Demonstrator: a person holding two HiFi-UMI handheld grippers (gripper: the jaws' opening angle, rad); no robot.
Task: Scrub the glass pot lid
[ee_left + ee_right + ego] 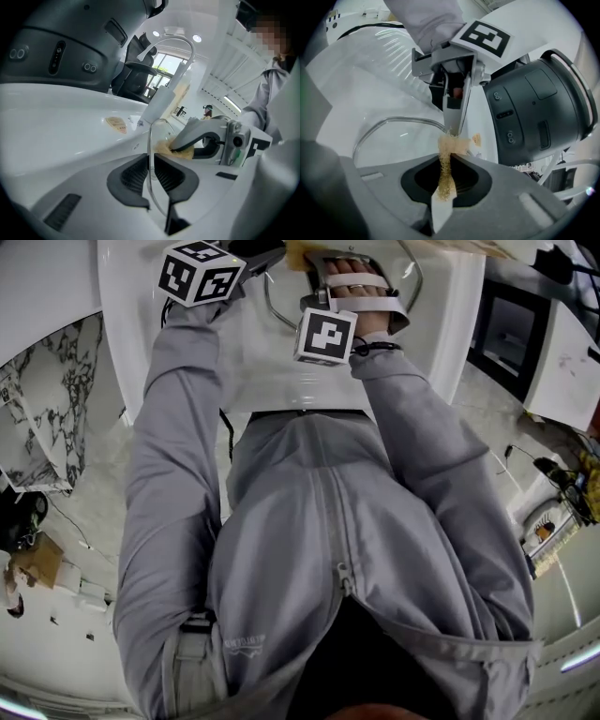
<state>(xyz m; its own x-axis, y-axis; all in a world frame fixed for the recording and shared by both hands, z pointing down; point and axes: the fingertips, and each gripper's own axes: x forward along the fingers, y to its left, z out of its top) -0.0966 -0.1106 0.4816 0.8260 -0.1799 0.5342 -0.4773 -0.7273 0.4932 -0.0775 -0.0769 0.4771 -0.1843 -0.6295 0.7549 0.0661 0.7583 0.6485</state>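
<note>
The glass pot lid [389,140] stands on edge in the white sink [281,381], and its metal rim [274,313] shows at the top of the head view. My left gripper [151,171] is shut on the lid's thin edge [150,140], with the glass between its dark pads. My right gripper [446,171] is shut on a tan scouring sponge [451,145]. The sponge's free end touches the lid close to the left gripper's fingertips [453,123]. In the left gripper view the right gripper [185,147] presses that sponge [164,147] against the glass.
A dark grey appliance with buttons [534,108] stands on the counter beside the sink, also appliance [70,42]. A curved tap [176,51] rises behind the lid. A small tan scrap [116,124] lies on the sink wall. Marble tiles [56,418] lie left of the basin.
</note>
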